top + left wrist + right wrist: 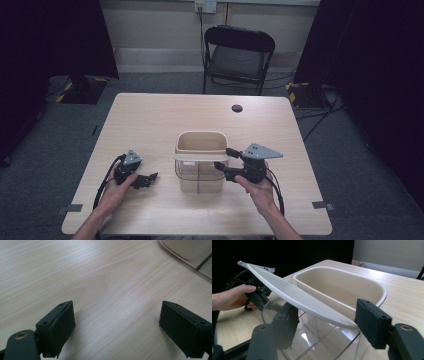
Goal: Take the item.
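Two hand-held grippers work at the tabletop [150, 115]. The right hand-held gripper [223, 159] sits at the side of a container [201, 160] with a clear plastic lower body and a cream insert, and the edge of a cream lid [294, 296] lies between its jaws. The jaws stand partly closed, just either side of the lid's rim, but whether the pads already press on it cannot be told. The lid rests tilted across the near part of the container, its far end raised toward the left hand-held gripper [145, 180].

The lid looks light, thin and stiff, with a smooth and probably slippery surface, so a firm pinch on the rim edge directly ahead of the right jaws seems the best hold. The clear body looks rigid and may slide if pushed.

The left hand-held gripper rests wide open and empty, the container just beyond its right jaw.
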`<state>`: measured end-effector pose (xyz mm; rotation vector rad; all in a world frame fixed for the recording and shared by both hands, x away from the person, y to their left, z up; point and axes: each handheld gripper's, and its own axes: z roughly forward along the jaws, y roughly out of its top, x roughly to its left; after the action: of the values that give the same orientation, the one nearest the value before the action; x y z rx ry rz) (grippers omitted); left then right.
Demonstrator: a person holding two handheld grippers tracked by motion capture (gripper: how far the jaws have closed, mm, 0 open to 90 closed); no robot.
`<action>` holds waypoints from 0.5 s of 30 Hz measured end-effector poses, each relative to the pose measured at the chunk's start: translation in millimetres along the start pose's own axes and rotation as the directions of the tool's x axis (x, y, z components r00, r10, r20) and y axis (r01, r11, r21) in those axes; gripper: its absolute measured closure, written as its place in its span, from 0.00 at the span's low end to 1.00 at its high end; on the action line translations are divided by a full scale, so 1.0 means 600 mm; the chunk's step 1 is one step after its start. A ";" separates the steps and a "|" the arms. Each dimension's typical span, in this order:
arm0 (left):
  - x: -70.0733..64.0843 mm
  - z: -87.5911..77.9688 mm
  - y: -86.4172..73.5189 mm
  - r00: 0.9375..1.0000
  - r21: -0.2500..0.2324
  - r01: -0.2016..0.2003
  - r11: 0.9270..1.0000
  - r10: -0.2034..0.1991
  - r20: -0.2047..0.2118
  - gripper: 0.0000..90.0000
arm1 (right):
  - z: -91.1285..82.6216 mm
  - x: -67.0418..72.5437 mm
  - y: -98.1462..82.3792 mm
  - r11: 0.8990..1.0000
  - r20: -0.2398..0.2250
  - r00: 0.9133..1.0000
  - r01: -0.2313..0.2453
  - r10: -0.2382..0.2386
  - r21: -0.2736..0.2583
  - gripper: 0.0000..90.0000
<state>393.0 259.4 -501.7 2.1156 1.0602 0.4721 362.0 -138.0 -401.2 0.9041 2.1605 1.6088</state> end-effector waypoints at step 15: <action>0.000 0.000 0.000 1.000 0.002 -0.002 1.000 0.002 0.001 0.14 | -0.001 -0.005 0.005 1.000 -0.001 1.000 -0.004 0.004 0.009 0.45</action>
<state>393.1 259.6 -501.6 2.1185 1.0588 0.4714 364.6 -139.7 -398.6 0.9105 2.1702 1.6026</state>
